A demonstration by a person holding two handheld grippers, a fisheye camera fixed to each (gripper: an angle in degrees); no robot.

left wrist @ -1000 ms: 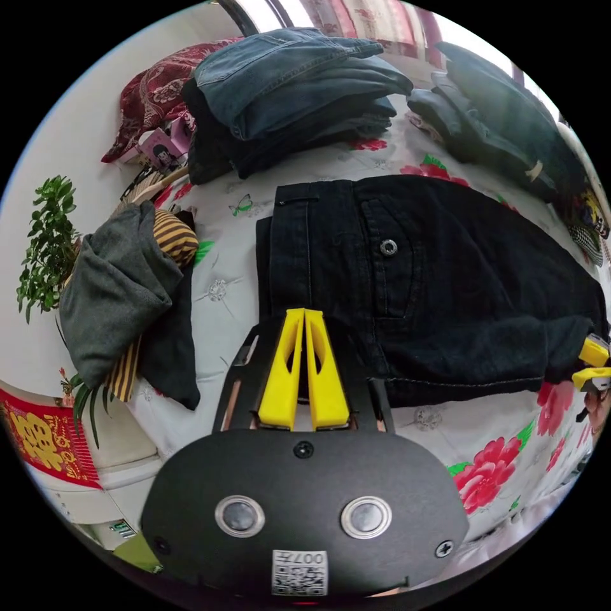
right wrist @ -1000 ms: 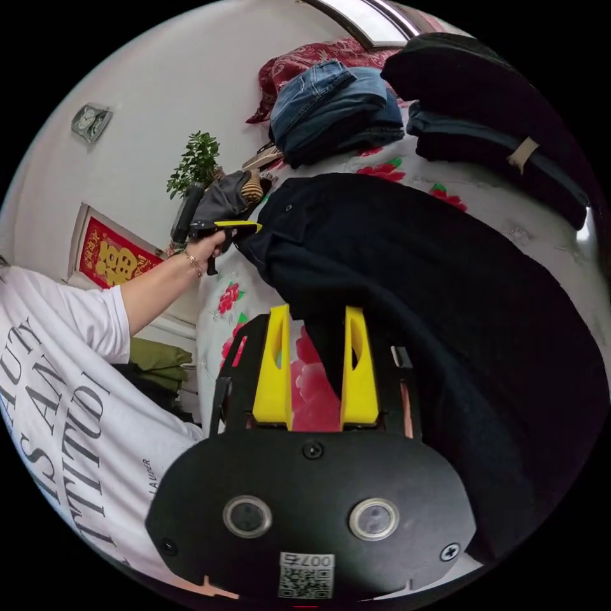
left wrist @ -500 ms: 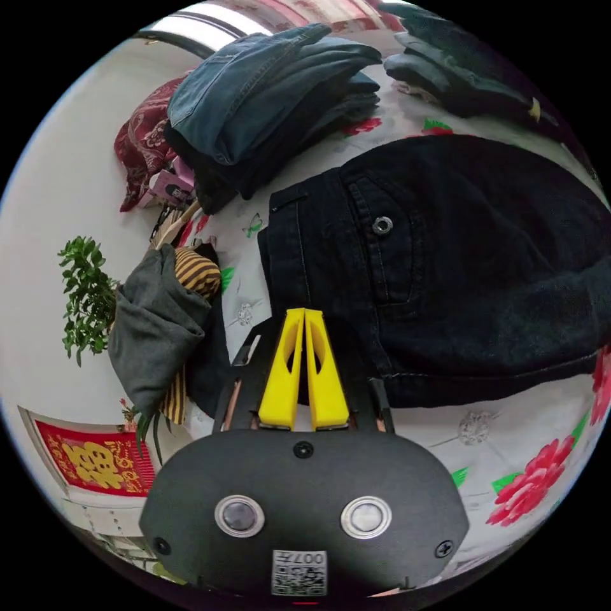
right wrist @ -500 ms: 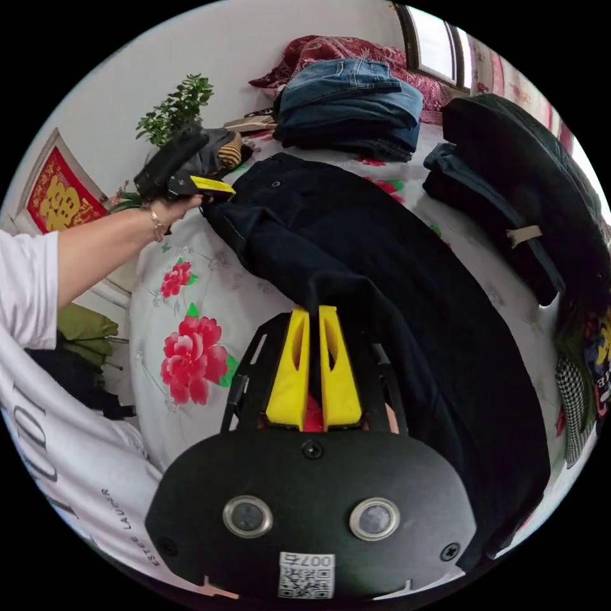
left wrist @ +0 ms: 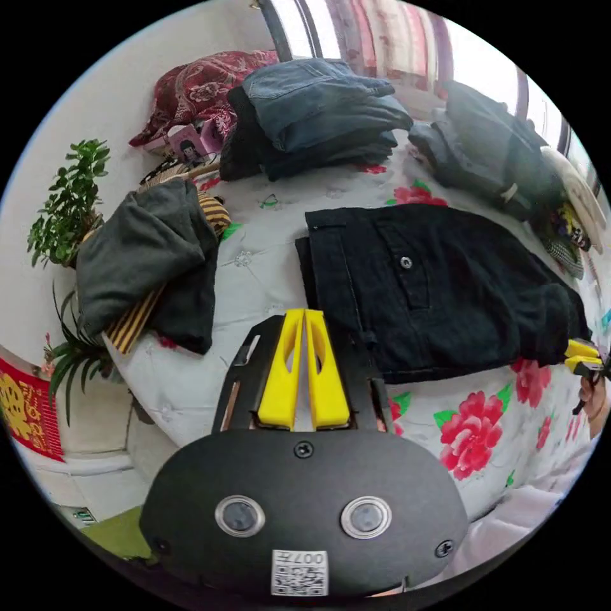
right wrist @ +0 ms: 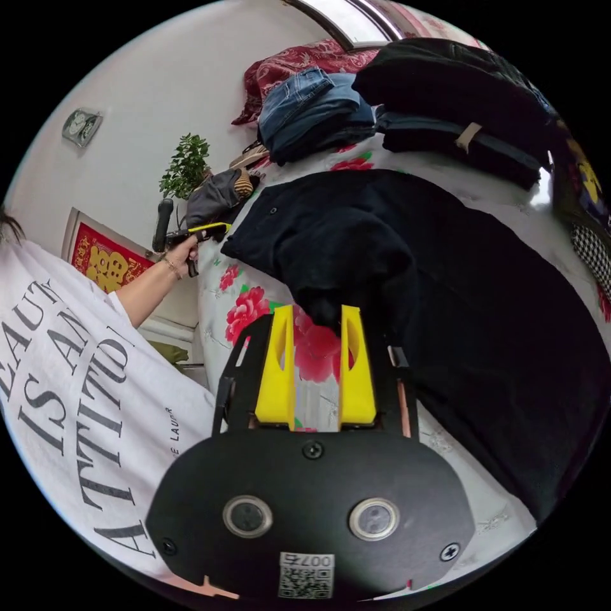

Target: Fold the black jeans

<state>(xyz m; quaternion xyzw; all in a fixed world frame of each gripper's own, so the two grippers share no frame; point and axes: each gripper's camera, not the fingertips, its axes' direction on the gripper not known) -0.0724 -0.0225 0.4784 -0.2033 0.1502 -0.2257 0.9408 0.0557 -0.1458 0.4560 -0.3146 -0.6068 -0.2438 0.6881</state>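
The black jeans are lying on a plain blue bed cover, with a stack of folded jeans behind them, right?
Not quite. The left gripper view shows the black jeans on a white bed cover with red flowers, not plain blue. The stack of folded jeans does sit behind them.

White wall (right wrist: 146, 83), bright window (left wrist: 382, 32), floral bedspread (left wrist: 471, 433).

Black jeans (left wrist: 458, 286); white bedspread (left wrist: 267, 280), red flowers.

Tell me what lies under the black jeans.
The black jeans lie on a white bedspread printed with red flowers; it shows all around them. What the denim covers directly cannot be seen.
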